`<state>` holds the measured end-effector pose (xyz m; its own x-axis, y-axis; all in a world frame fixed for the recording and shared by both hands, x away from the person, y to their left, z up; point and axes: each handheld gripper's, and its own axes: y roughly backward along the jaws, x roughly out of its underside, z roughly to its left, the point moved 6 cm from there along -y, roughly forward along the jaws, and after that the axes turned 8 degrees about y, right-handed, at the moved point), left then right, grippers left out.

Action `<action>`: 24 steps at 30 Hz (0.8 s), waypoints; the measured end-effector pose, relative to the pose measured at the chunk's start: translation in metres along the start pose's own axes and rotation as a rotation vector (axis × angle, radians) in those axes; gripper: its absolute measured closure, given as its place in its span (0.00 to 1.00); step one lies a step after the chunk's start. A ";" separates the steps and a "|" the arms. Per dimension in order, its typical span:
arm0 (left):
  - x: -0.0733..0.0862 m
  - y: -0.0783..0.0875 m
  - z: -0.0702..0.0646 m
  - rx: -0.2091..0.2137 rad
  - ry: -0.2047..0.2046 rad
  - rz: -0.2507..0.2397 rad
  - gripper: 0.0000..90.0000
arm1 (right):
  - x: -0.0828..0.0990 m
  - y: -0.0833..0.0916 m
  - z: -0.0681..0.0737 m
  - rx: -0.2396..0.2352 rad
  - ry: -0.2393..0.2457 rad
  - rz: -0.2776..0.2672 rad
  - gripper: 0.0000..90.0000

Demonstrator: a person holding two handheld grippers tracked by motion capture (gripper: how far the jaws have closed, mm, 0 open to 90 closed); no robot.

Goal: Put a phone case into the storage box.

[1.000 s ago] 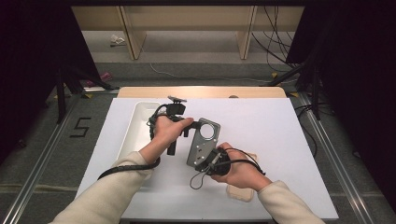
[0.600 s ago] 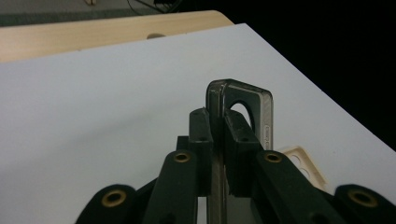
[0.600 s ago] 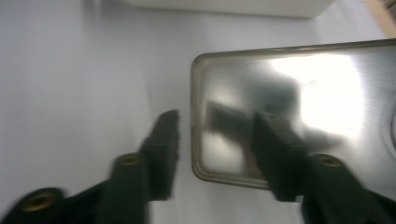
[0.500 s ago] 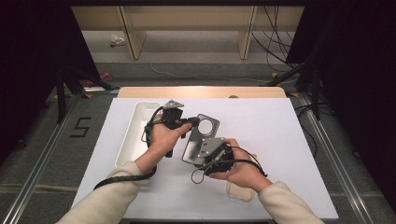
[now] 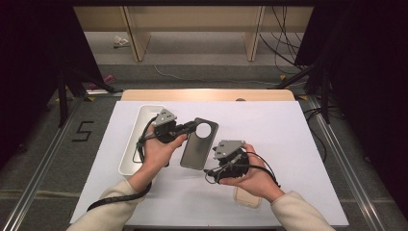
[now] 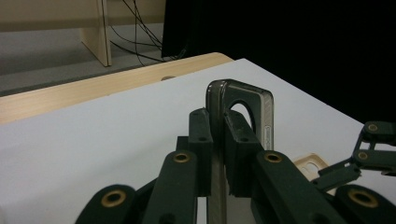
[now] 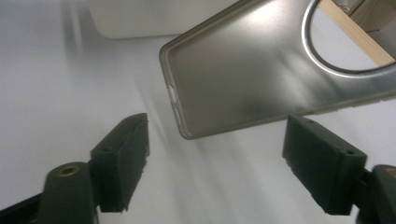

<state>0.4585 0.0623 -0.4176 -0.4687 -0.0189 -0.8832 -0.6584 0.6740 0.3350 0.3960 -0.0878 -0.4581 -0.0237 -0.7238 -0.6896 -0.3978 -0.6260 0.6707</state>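
The phone case (image 5: 198,143), a smoky translucent shell with a large round camera cut-out, hangs above the surface with its cut-out end pinched in the left tool (image 5: 190,128), whose jaws are pressed together on the case's edge; in the left gripper view the rim (image 6: 240,100) rises straight up between the two black pads. The right tool (image 5: 217,169) sits at about 4 o'clock from the case, its jaws spread wide after just opening, with nothing between them; in the right gripper view the case's free end (image 7: 261,79) floats just beyond the open pads without touching them.

The case looks light, thin and bendy, likely soft plastic, so it should flex instead of cracking, though its glossy skin may slip. The firm side rim or a corner seems the best hold; the thin ring around the cut-out looks weakest.

A white tray (image 5: 132,144) lies at 9 o'clock from the left hand (image 5: 156,151). A second, pale case (image 5: 248,197) lies under the right hand (image 5: 252,178), at 6 o'clock. The white surface (image 5: 288,134) rests on a wooden board; beyond, at 12 o'clock, stand wooden legs, loose cables and a grey floor
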 end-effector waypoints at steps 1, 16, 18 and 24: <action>0.000 0.001 0.000 -0.008 0.000 -0.006 0.91 | 0.000 0.000 -0.001 0.004 -0.004 -0.008 0.23; -0.012 0.013 0.001 -0.009 -0.003 -0.065 0.91 | 0.006 0.013 -0.009 0.030 -0.111 -0.093 0.19; -0.015 0.016 0.001 -0.013 -0.006 -0.079 0.91 | 0.007 0.015 -0.011 0.036 -0.127 -0.107 0.18; -0.027 0.026 0.006 -0.021 -0.002 -0.122 0.91 | 0.009 0.017 -0.014 0.049 -0.164 -0.129 0.18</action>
<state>0.4577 0.0845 -0.3869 -0.3828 -0.0982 -0.9186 -0.7229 0.6509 0.2317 0.4017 -0.1092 -0.4488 -0.1175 -0.5791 -0.8068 -0.4512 -0.6926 0.5628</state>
